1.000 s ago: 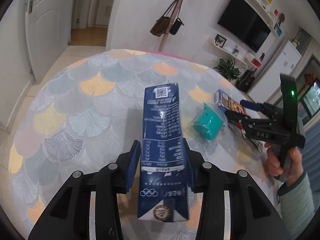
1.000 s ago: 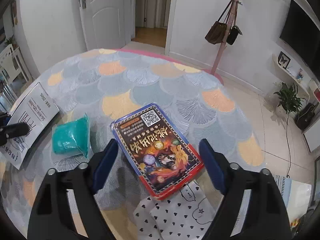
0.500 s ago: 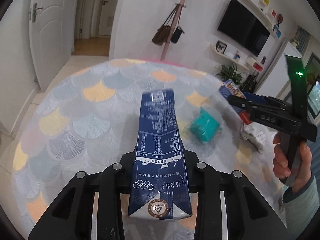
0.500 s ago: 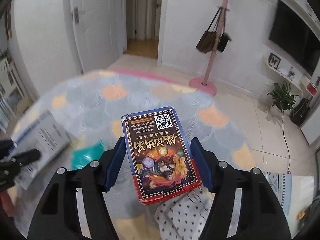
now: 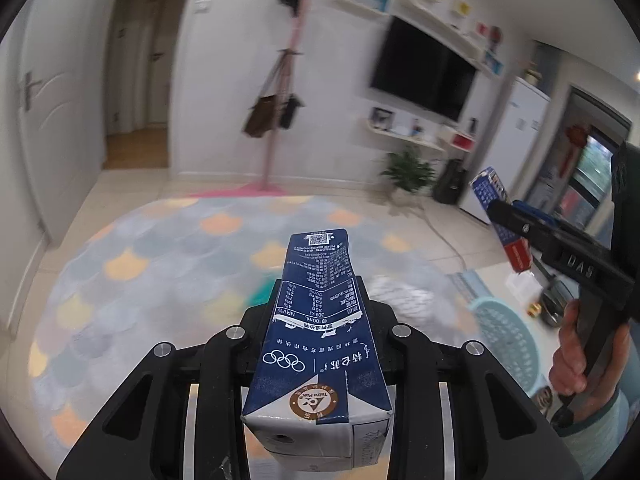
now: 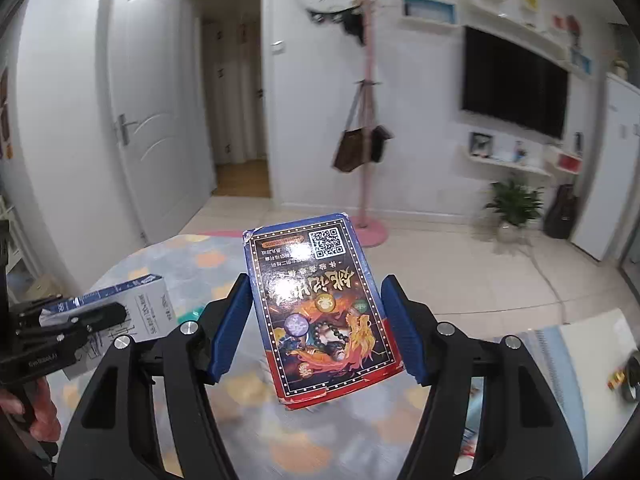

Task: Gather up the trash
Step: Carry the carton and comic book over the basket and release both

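L gripper [image 5: 320,316]: jaws pinching a dark-blue milk carton [image 5: 318,332] at mid-body, carton's sealed end toward the camera, far end raised over the bench [image 5: 120,280] with its scallop-pattern cloth. R gripper [image 6: 318,320]: blue pads [image 6: 230,320] pressed on both long edges of a flat printed card box [image 6: 320,308], QR code at far end; box clear of the bench surface. In the left wrist view the R gripper and its box [image 5: 500,216] sit at right, held by a hand [image 5: 576,352]. Teal object [image 5: 260,294] behind the carton, prob. a wrapper, too blurred to confirm. Pale-blue perforated basket [image 5: 504,336] at right, beyond the bench edge.
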